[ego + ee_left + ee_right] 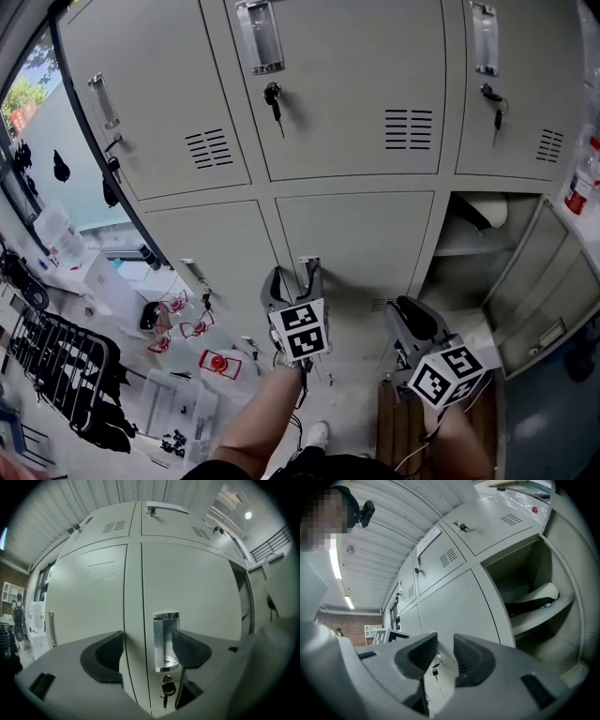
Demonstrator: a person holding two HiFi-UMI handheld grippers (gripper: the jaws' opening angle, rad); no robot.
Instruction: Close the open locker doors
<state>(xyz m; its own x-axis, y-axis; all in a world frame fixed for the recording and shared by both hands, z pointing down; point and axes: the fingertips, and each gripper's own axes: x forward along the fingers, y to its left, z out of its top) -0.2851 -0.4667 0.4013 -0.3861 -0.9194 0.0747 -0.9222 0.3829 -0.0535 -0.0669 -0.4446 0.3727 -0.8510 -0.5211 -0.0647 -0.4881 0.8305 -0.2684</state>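
Left claw (pixel 147 651), spread wide and empty, faces a shut door's handle (pixel 165 641) while the right claw (pixel 445 653) (narrowly parted, holding nothing) has the open locker door (pixel 536 291) to its right, probably needing a reach and push next.

Closed locker doors (pixel 361 239) wall off front; lower-right compartment (pixel 450 286) open, shelf (pixel 464 250) inside; swung-out door (pixel 544 281) bounds its right.

overhead plus two level, lockers (pixel 356 84) shared
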